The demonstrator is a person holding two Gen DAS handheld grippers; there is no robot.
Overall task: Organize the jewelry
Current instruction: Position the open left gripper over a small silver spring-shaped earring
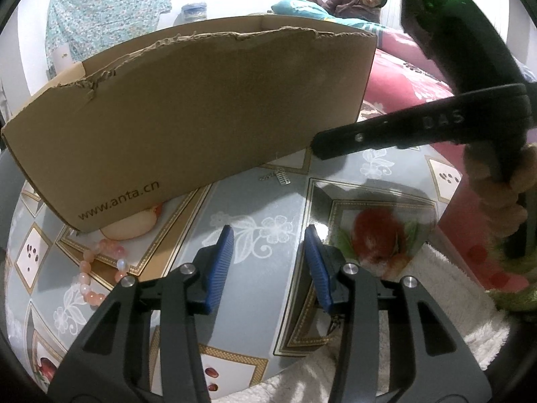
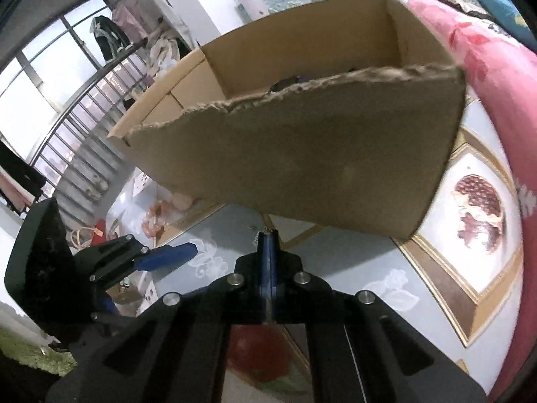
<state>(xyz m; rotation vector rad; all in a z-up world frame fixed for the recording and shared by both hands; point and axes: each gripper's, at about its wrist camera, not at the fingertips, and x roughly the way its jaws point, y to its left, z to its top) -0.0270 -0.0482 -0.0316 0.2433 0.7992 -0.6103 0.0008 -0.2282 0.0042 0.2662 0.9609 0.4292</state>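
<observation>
My left claw (image 1: 268,245) hovers released, its 2 blue pads apart, over the patterned bench (image 1: 255,201). My right claw (image 2: 269,235) is clenched, pads pressed together with nothing visible between them. A torn cardboard box (image 1: 201,110) stands ahead. A pink bead bracelet (image 1: 97,268) lies on the bench left of my left claw; a small silver chain (image 1: 277,177) lies just beside the box's base.

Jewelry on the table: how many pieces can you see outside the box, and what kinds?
Pink bead bracelet: 1
Small silver metal piece with a chain: 1
Total: 2
Whatever lies inside the cardboard box is too hidden to count.
</observation>
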